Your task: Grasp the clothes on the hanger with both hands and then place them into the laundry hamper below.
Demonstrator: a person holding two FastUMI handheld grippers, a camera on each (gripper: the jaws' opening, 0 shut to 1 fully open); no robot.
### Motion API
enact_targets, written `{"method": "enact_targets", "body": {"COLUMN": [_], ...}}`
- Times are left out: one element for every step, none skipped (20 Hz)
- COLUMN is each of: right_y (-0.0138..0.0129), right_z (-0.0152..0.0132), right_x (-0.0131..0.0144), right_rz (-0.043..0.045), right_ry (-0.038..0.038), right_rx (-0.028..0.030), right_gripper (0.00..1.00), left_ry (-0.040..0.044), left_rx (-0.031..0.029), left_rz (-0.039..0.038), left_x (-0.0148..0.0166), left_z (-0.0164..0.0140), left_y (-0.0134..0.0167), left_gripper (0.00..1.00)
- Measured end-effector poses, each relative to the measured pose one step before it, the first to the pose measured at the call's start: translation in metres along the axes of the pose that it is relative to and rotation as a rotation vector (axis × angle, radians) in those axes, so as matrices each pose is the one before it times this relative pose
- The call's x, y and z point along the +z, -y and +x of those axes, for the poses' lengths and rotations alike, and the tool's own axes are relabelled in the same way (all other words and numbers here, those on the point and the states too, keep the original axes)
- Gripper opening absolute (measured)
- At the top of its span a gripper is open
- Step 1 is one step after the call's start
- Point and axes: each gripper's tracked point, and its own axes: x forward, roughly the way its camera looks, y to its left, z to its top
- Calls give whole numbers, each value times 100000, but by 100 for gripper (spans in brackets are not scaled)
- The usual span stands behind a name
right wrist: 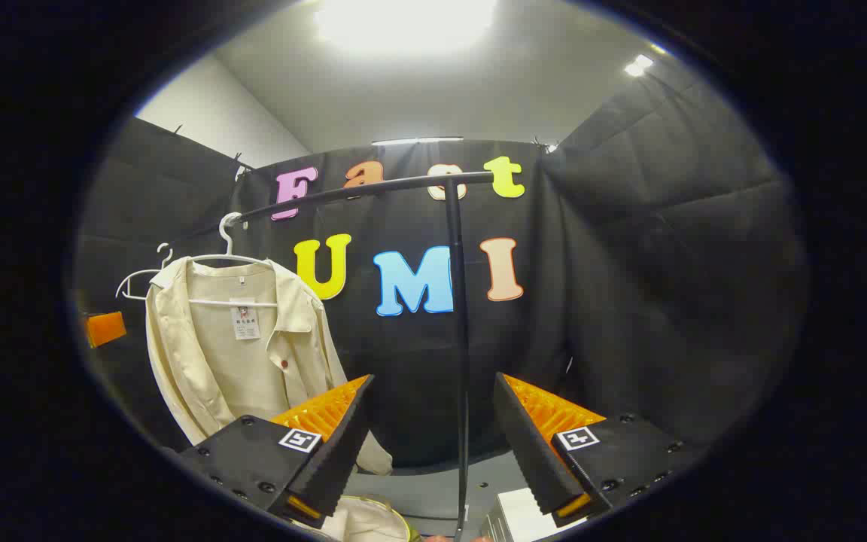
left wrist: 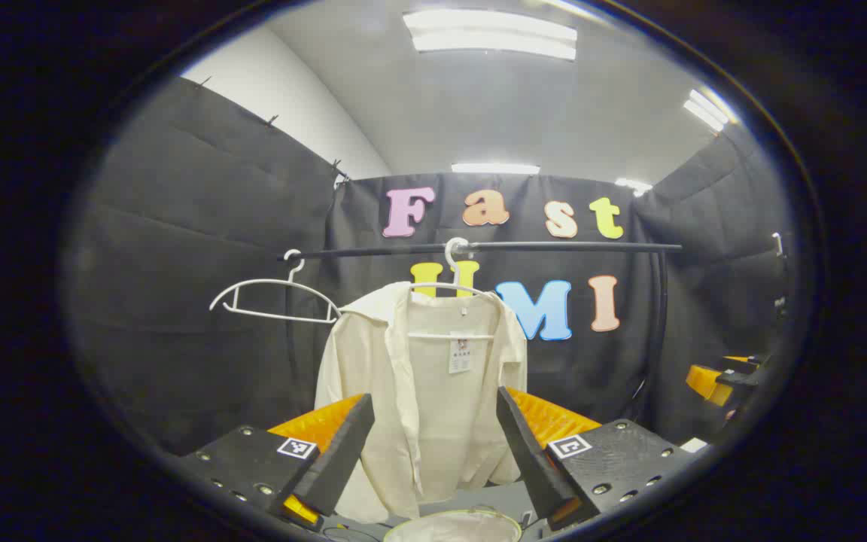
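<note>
A cream shirt [left wrist: 418, 391] hangs on a white hanger [left wrist: 454, 278] from a black rail [left wrist: 494, 247], straight ahead in the left gripper view. My left gripper [left wrist: 433, 452] is open and short of the shirt, its fingers framing the lower part. In the right gripper view the same shirt [right wrist: 238, 354] hangs at the left, and my right gripper [right wrist: 430, 444] stands open, pointing at the rack's black upright pole [right wrist: 460, 339]. The hamper's pale rim [left wrist: 454, 525] shows below the shirt. The hamper rim [right wrist: 362, 521] also peeks in beside the right gripper's fingers.
An empty white hanger [left wrist: 274, 297] hangs on the rail left of the shirt. The other gripper [left wrist: 719, 380] shows at the right edge of the left gripper view. A white box [right wrist: 520, 516] lies on the grey base by the pole.
</note>
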Motion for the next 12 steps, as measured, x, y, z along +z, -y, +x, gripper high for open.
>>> {"method": "enact_targets", "body": {"right_y": [-172, -52, -131, -182, -214, -144, 116, 28, -46, -240, -495, -396], "right_z": [284, 159, 330, 183, 360, 312, 328, 110, 332, 249, 76, -4], "right_x": [-184, -279, -223, -249, -216, -320, -538, -224, 226, 302, 170, 57], "right_rz": [250, 135, 459, 788, 911, 171, -284, -617, -654, -670, -526, -283], "right_ry": [-785, -841, -540, -306, -226, -889, -1913, -952, 275, 533, 419, 535], "right_rx": [915, 656, 343, 422, 297, 130, -400, -456, -496, -643, -509, -988], "right_gripper": [98, 98, 98, 98, 98, 98, 98, 98, 98, 98, 98, 98], "left_ry": [-1491, -1125, -1222, -275, 417, -461, -189, 358, 145, -768, -1031, -248], "left_rx": [1447, 833, 203, -268, 43, 229, -671, -1388, -1619, -1373, -1544, -1285], "left_rz": [1122, -1, -540, -221, 584, 1118, 1165, 910, 617, 249, -15, -567], "left_x": [-648, -305, -341, -58, 201, 190, 151, 235, 12, -749, -675, -338], "left_z": [200, 240, 148, 47, -59, 235, 250, 175, 139, 66, 320, 324], "left_y": [28, 337, 718, 516, 199, 161, 238, 382, 295, -45, -20, -184], "left_gripper": [94, 94, 96, 94, 95, 95, 95, 95, 95, 94, 95, 94]}}
